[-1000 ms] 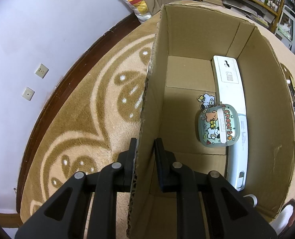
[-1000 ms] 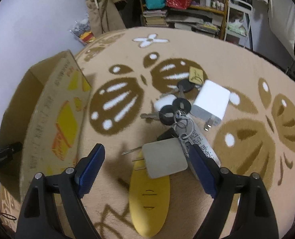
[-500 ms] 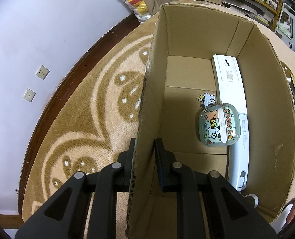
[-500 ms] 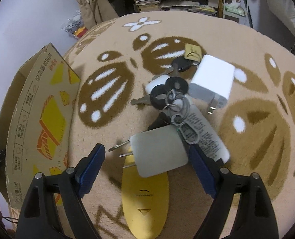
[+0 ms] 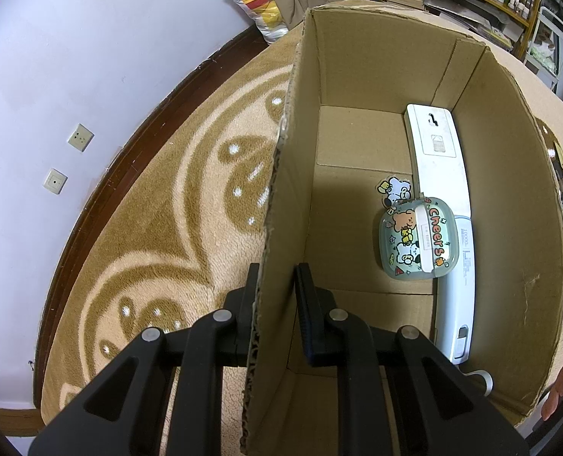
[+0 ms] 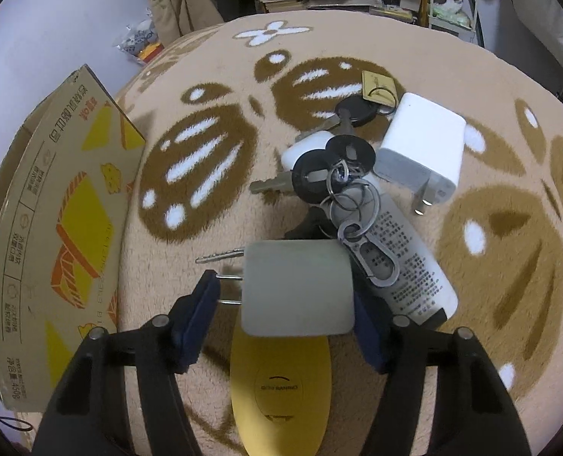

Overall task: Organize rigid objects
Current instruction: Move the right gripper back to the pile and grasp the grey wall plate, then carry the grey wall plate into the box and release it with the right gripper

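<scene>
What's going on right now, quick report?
Left gripper shut on box wall. Right gripper open around grey plug. Keys crowd beside it.

Crowded rug, roomy box

The box [image 5: 357, 174] floor is bare left of the case [image 5: 418, 241]; keys [image 6: 330, 174] and chargers [image 6: 422, 148] crowd the rug [image 6: 471, 76] ahead.

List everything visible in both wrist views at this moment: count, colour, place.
cardboard box: 1, brown, on carpet
long devices: 2, white, inside box
cartoon case: 1, green, inside box
grey charger: 1, grey, between right fingers
white charger: 1, white, on carpet
keys: one pile, black heads, on carpet
yellow oval item: 1, yellow, under grey charger
carpet: 1, beige-brown
left gripper: shut on box wall
right gripper: open around grey charger
</scene>
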